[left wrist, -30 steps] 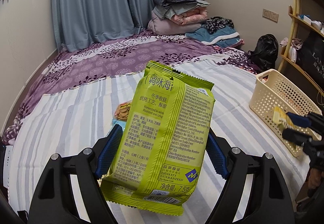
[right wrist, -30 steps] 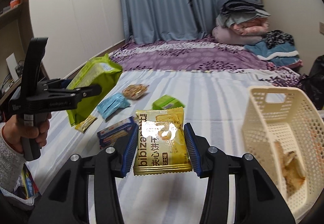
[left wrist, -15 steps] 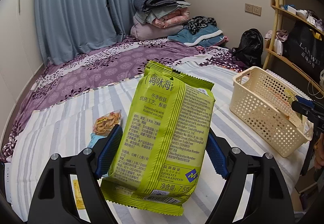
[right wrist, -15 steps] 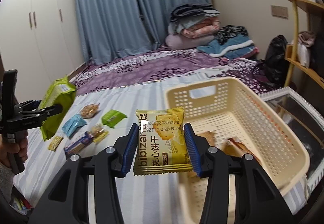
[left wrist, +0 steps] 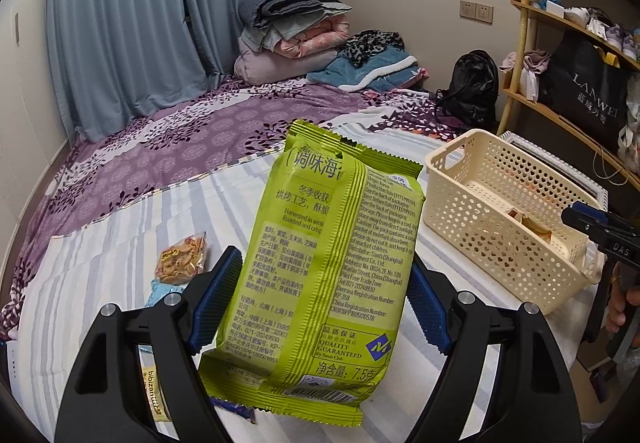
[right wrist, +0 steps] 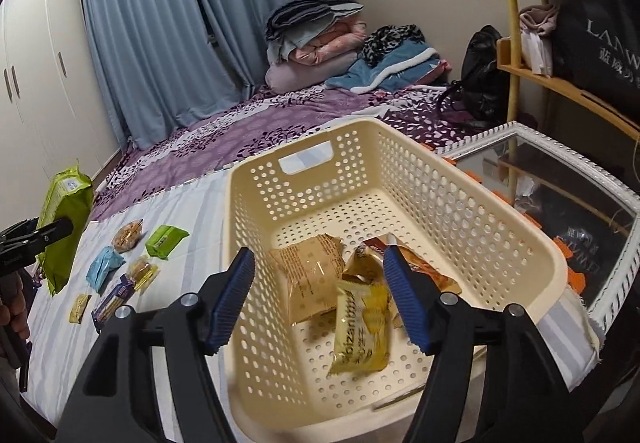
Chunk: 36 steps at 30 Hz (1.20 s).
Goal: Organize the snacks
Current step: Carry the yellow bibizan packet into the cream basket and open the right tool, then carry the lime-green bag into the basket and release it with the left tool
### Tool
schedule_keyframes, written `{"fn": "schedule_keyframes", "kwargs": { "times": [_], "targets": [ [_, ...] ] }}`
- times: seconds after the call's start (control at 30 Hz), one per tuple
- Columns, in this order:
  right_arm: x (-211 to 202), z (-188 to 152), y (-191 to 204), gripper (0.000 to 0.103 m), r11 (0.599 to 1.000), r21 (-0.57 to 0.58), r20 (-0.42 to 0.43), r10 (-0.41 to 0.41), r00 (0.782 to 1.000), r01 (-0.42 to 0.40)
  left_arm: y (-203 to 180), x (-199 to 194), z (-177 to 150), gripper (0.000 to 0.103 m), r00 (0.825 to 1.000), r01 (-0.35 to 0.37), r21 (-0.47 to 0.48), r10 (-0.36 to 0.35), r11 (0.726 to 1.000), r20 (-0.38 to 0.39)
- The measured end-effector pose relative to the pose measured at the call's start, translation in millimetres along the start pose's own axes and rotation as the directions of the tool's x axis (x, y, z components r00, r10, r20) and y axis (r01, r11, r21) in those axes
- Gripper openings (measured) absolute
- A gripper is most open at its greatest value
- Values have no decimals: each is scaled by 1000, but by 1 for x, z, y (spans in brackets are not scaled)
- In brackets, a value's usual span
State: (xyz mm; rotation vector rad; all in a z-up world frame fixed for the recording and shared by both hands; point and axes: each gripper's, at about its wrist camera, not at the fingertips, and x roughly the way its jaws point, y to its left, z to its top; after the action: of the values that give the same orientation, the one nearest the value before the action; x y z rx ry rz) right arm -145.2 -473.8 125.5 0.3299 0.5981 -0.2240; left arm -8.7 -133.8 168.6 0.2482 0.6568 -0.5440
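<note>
Left gripper (left wrist: 320,307): its blue pads are clamped on the two long sides of a green snack bag (left wrist: 324,263), held upright above the bed (left wrist: 100,263), printed back toward the camera.
Green snack bag: in the right wrist view it shows at the far left edge (right wrist: 66,227), up in the air over the bed's left side, well apart from the basket (right wrist: 500,227).
Right gripper (right wrist: 320,299): its jaws have just been opening and now stand apart above the basket's near end; nothing is pressed between the pads.
Yellow biscuit packet (right wrist: 362,327): free of the pads, lying tilted inside the basket near its front wall, between the two fingers as the camera sees it, blurred.
Basket: cream, perforated, on the striped sheet at the bed's right edge, just beside a white-framed mirror (right wrist: 560,179); in the left wrist view it sits to the right of the green bag (left wrist: 500,219).
Basket contents: a tan wrapped snack (right wrist: 312,275) and other orange-brown packets behind the yellow one.
Loose snacks on the bed: a small green pack (right wrist: 166,239), a light blue pack (right wrist: 105,267), a clear pack of brown pieces (right wrist: 128,235), a dark blue bar (right wrist: 112,301) and small yellow packets, all grouped toward the bed's left side, apart from the basket.
Person: a hand (right wrist: 14,307) grips the left tool's handle at the left edge of the right wrist view.
</note>
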Motion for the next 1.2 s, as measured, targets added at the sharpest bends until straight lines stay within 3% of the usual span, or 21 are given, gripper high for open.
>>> {"fn": "schedule_keyframes", "kwargs": {
  "times": [0.23, 0.4, 0.83, 1.07, 1.2],
  "targets": [
    [-5, -1, -14, 70, 999, 38, 31, -15, 999, 14, -24, 5, 12, 81, 999, 35, 38, -35, 999, 6],
    [-10, -2, -19, 70, 999, 44, 56, -28, 998, 26, -48, 12, 28, 81, 995, 98, 51, -99, 994, 8],
    [-17, -2, -29, 72, 998, 55, 90, -39, 995, 34, -127, 50, 65, 82, 967, 252, 119, -253, 960, -13],
    [-18, -2, -31, 72, 997, 62, 95, -43, 995, 37, -162, 71, 83, 82, 960, 276, 175, -279, 945, -13],
    [-19, -1, -35, 72, 996, 74, 102, -53, 993, 46, -160, 69, 79, 82, 957, 287, 167, -288, 943, -18]
  ]
}}
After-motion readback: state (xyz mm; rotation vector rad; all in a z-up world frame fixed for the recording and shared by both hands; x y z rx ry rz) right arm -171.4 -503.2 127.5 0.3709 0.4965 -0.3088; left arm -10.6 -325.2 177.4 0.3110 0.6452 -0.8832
